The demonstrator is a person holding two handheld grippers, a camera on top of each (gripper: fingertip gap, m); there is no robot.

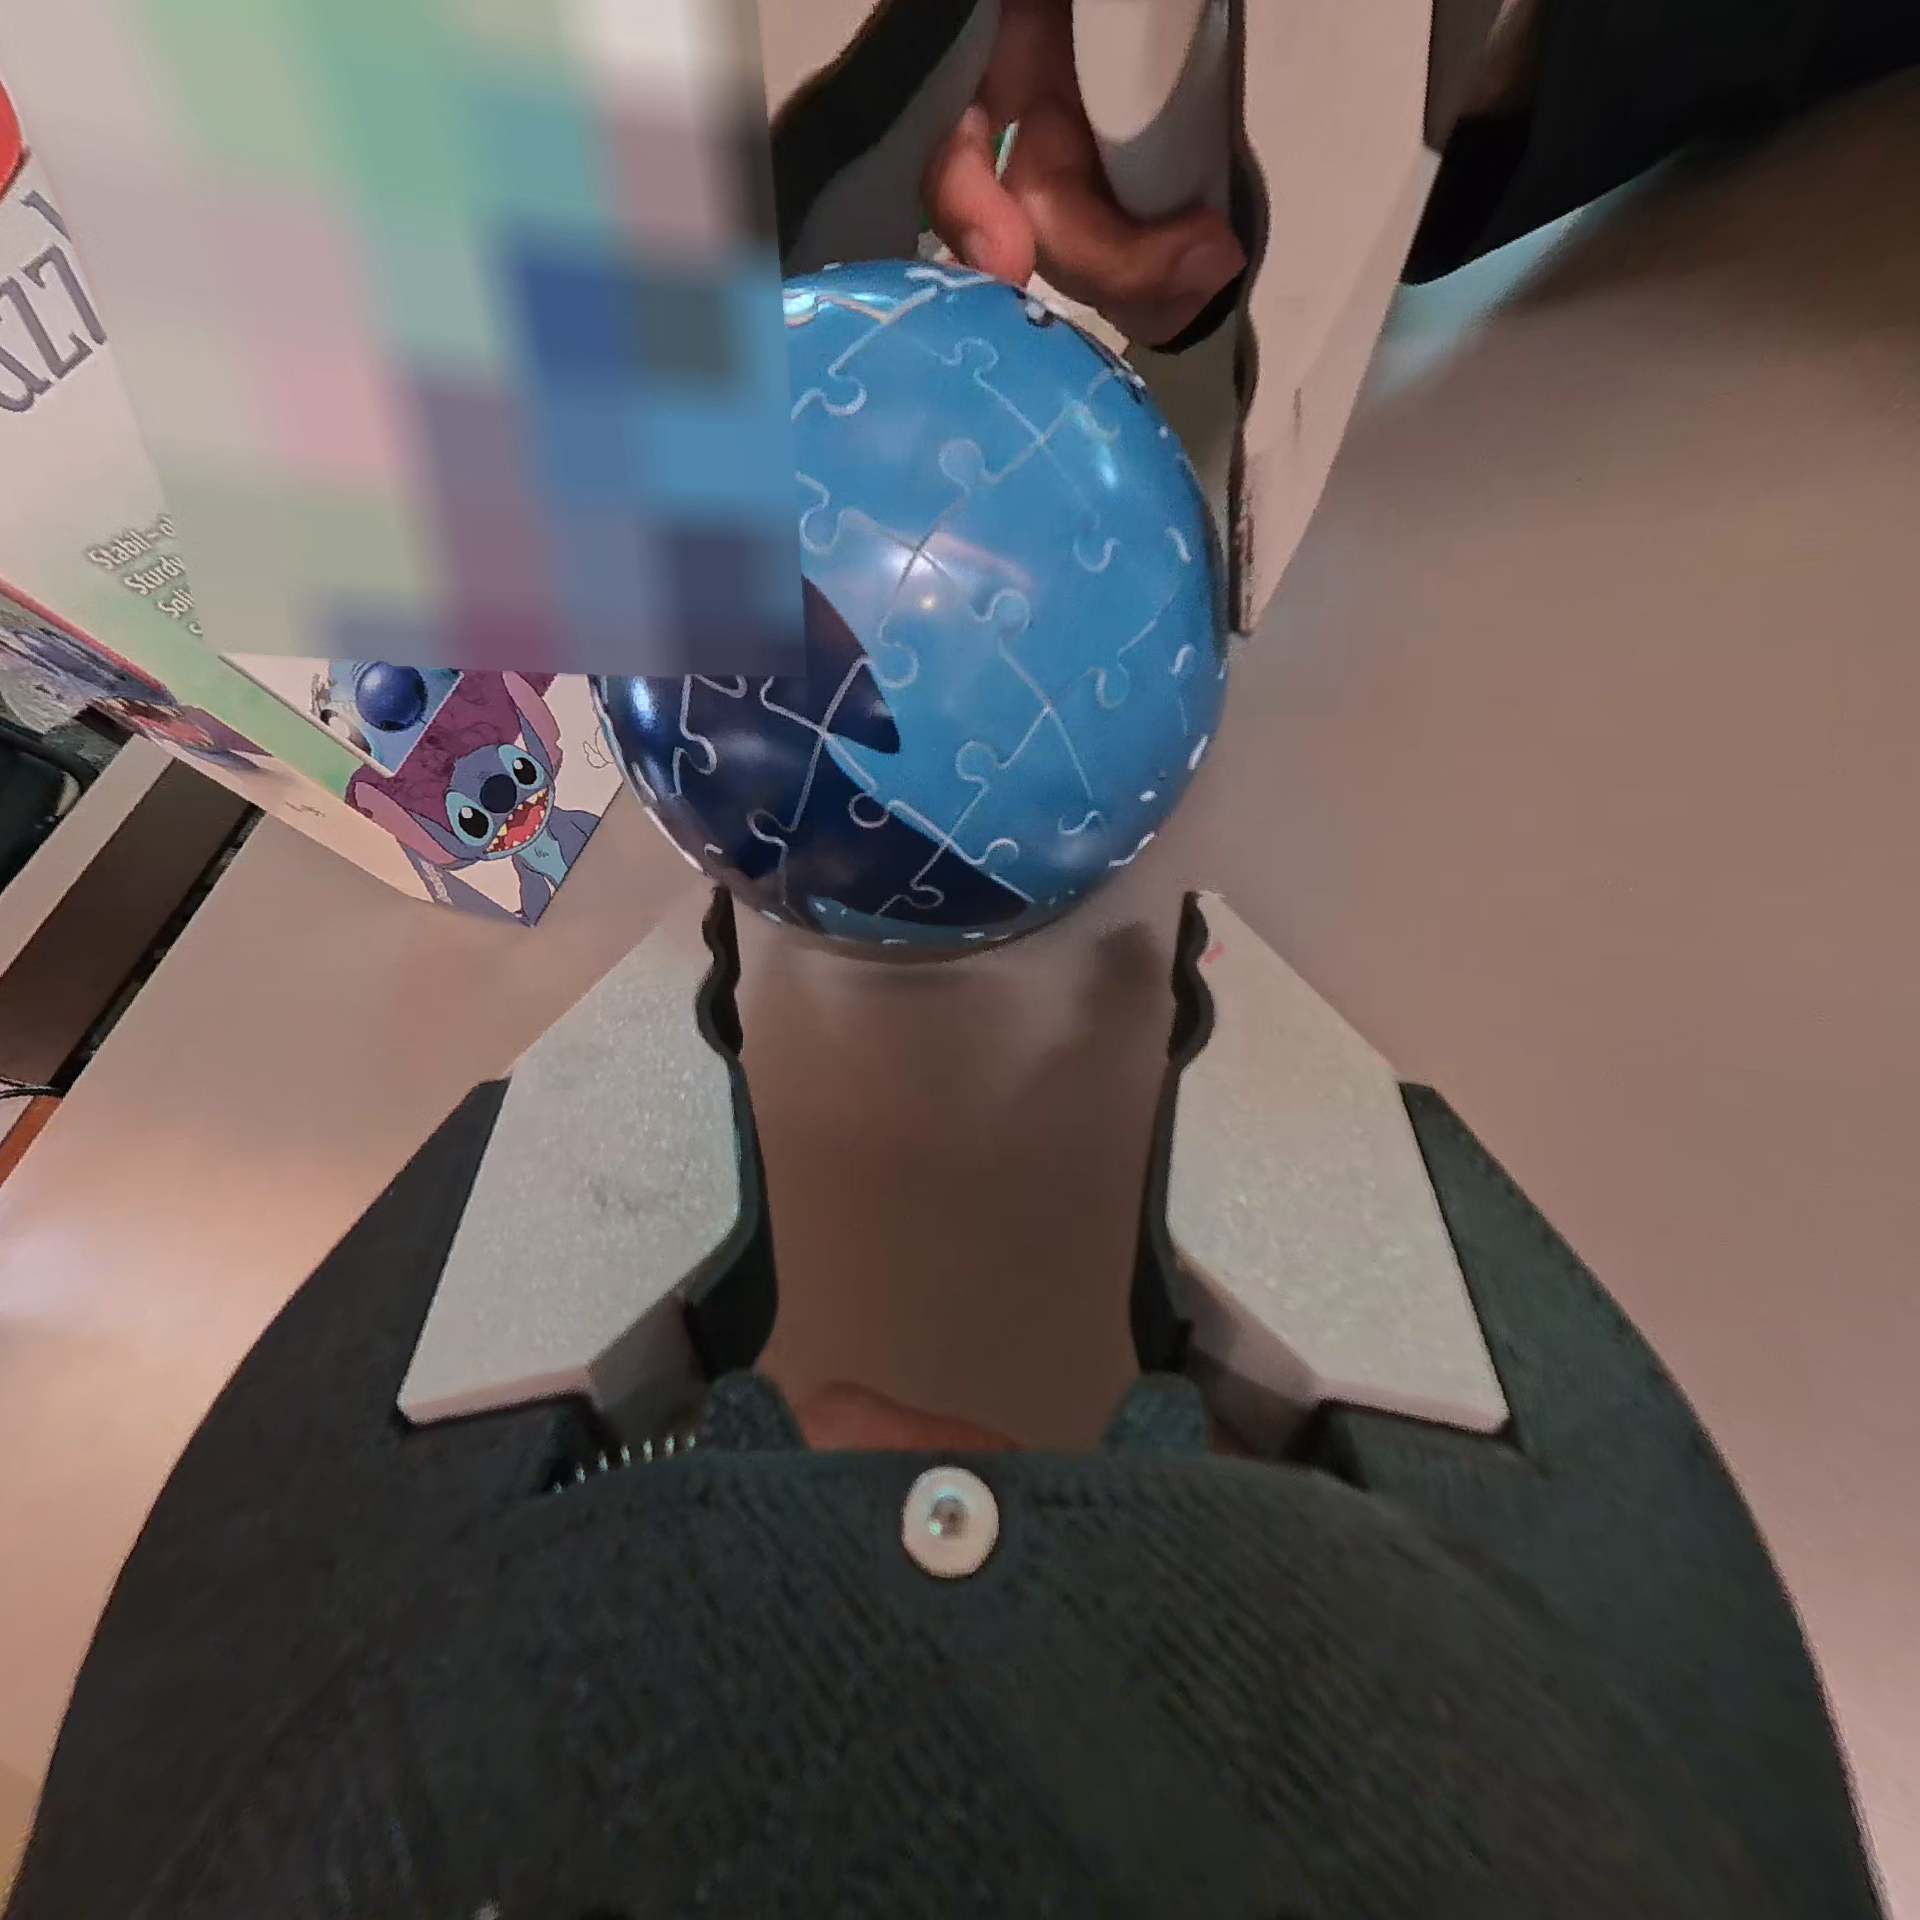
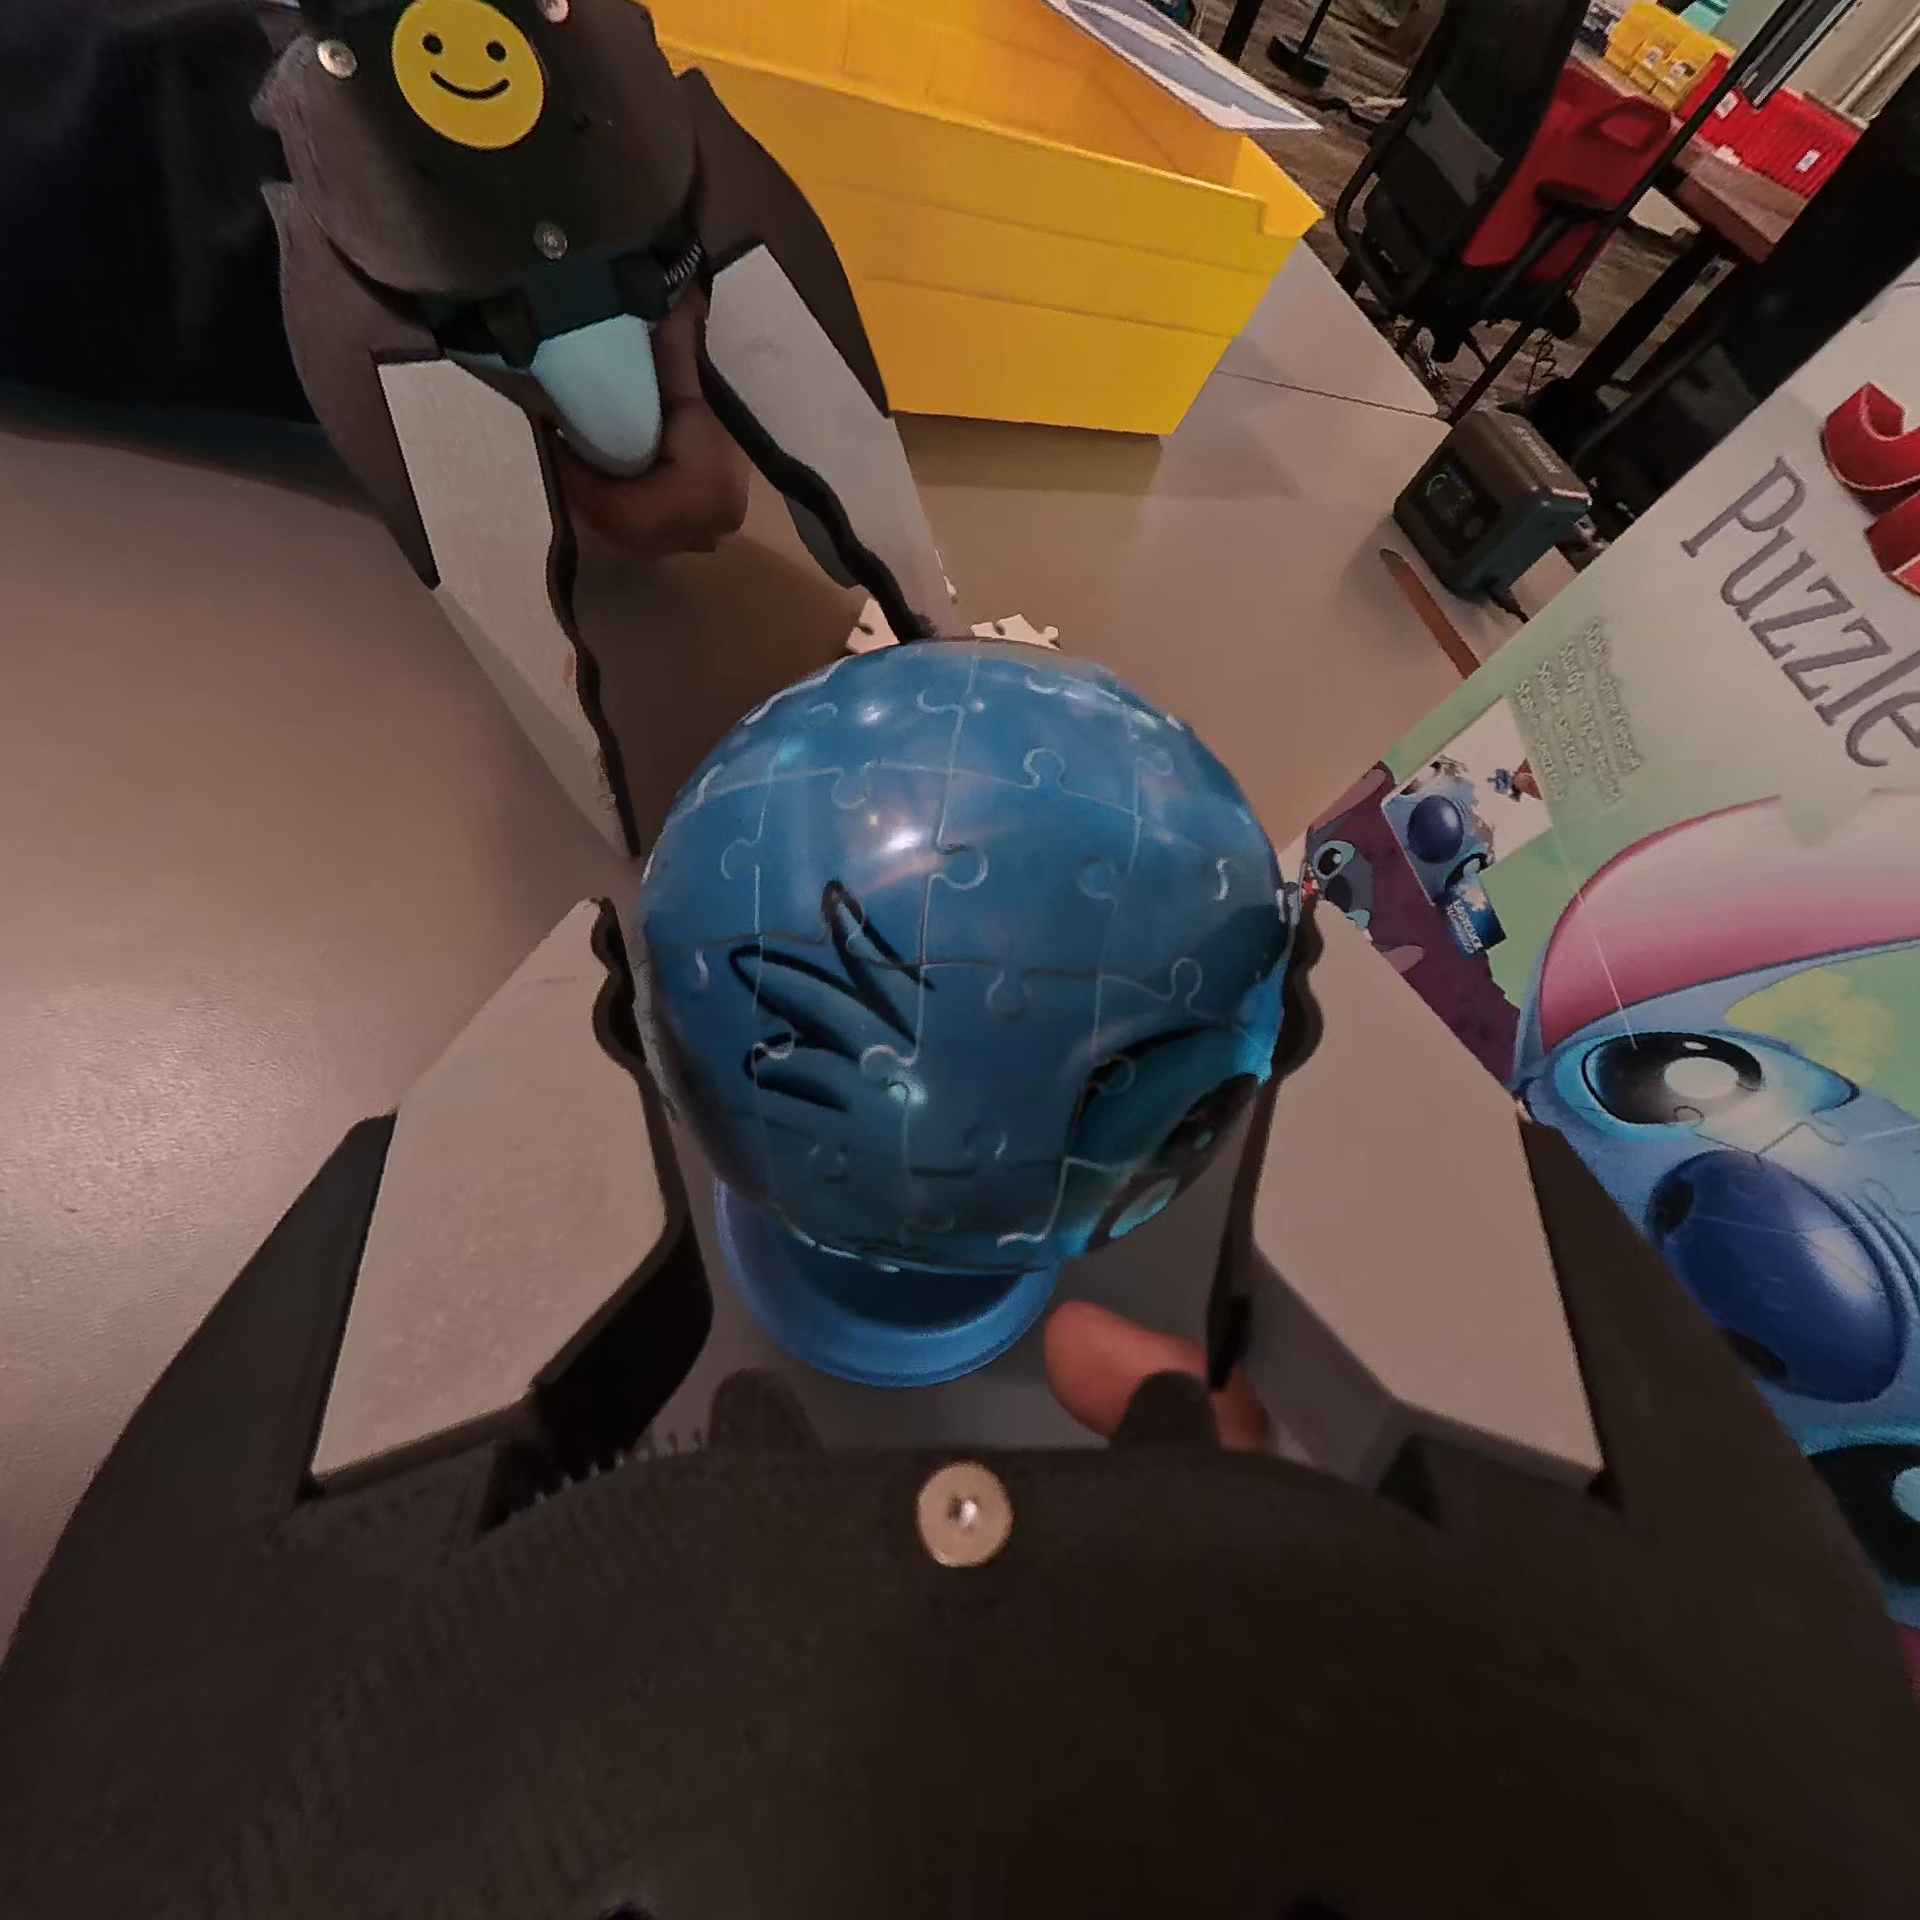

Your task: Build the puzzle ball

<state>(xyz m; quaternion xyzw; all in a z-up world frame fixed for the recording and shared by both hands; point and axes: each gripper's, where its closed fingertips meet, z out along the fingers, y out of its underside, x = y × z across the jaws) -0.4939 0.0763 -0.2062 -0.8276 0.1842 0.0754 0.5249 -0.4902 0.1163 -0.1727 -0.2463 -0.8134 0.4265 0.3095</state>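
Note:
The blue puzzle ball [image 2: 935,966] is nearly whole and sits on a blue round stand [image 2: 883,1325] on the grey table [image 2: 208,883]. My right gripper [image 2: 956,935] is shut on the ball, one finger on each side. In the left wrist view the ball [image 1: 1018,582] lies just beyond my left gripper [image 1: 956,920], which is open and empty, tips close to the ball's near side. One right finger [image 1: 1320,312] presses the ball's right side there; the other is hidden. The left gripper [image 2: 776,735] also shows behind the ball in the right wrist view.
The puzzle box [image 2: 1683,935] stands right of the ball, also in the left wrist view [image 1: 468,821]. Loose white puzzle pieces [image 2: 1013,631] lie behind the ball. A yellow bin [image 2: 1039,260] is at the back, with a black device [image 2: 1486,509] near the table's far edge.

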